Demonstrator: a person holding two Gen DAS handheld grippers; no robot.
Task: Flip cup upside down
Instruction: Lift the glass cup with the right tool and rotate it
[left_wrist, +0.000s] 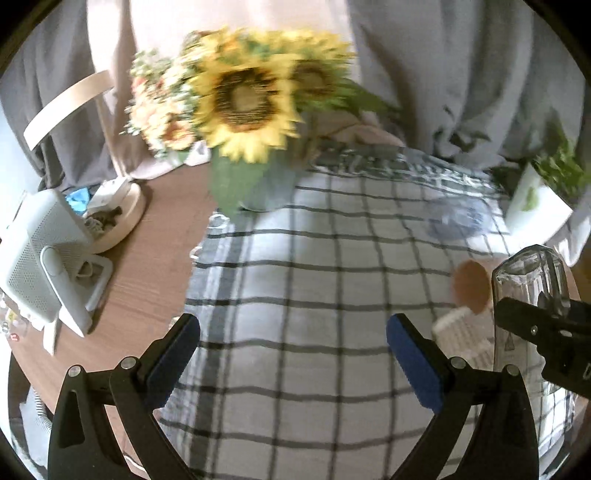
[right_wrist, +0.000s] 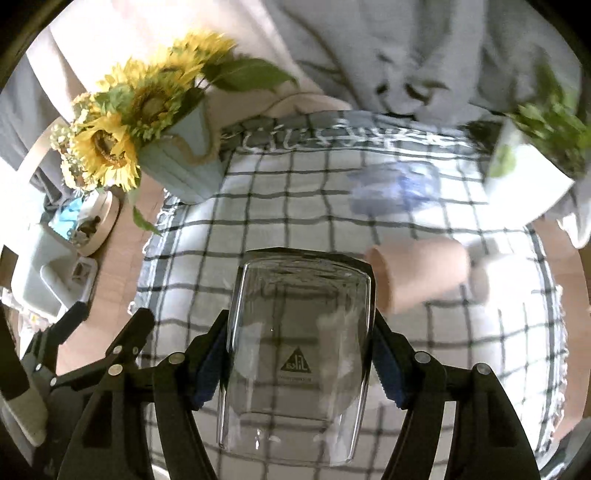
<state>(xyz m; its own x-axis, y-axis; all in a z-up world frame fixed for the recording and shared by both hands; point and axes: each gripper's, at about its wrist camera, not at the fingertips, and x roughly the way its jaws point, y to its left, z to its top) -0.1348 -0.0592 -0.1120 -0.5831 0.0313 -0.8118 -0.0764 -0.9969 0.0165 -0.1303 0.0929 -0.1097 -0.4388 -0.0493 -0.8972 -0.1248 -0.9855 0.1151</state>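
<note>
The right tool (right_wrist: 299, 365) grips the clear glass cup (right_wrist: 295, 354) by its sides above the checked cloth (right_wrist: 295, 206) on the bench, while the left tool (left_wrist: 293, 350) hangs open and holds nothing, beside a tan cup (right_wrist: 417, 273) lying on its side.

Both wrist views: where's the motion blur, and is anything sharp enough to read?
Left wrist: the sunflowers and the checked cloth smear, while the left gripper stays crisp. Right wrist: the glass cup in the right gripper is sharp, logo legible but inverted; the tan cup and blue patch behind are smeared. Both show fisheye bending at the edges.
</note>
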